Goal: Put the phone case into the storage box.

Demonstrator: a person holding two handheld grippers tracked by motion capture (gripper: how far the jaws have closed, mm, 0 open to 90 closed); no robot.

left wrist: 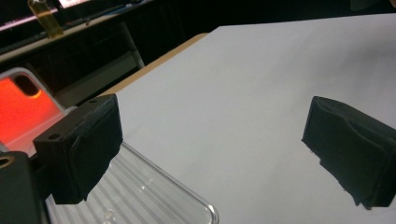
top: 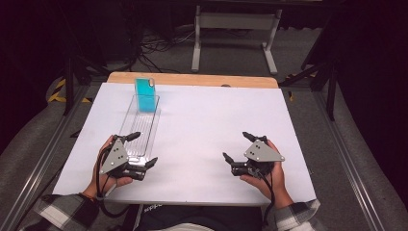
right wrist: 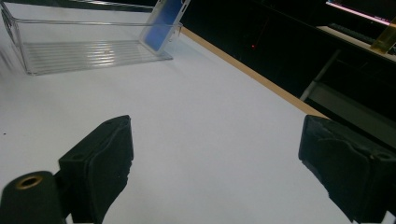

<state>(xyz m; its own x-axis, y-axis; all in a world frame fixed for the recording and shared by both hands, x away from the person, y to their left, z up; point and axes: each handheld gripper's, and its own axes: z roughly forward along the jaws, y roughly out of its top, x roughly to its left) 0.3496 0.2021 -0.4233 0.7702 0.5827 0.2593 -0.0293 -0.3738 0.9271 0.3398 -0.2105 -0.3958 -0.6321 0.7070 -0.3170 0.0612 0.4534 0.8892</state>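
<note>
Clear tray (top: 139, 127), long, narrow and ribbed on its floor, lies on the white table (top: 202, 139) toward the left side, running from the near edge toward the far wooden strip (top: 192, 79). At the tray's far end a turquoise phone case (top: 146, 95) stands upright, leaning against the end wall; in the left gripper view the same case (left wrist: 21, 114) glows orange-red behind the near jaw. Nothing else lies on the white table around the tray, so its near end is free to reach. Beyond the tray, past the wooden strip, a white stand (top: 235, 38) and loose cables (top: 154, 48) sit on the floor. The left gripper (top: 142, 149) sits at the tray's near end with its jaws spread wide: one jaw rests over the tray's rounded near corner (left wrist: 187, 200), the other hangs over bare table to the tray's right, and the pads press on nothing. The left hand (top: 108, 166) grips it from below and behind. The right gripper (top: 239, 148), well apart to the tray's right, has its jaws wide too, empty above the table, with the right hand (top: 269, 175) cupping it from the near side.
</note>
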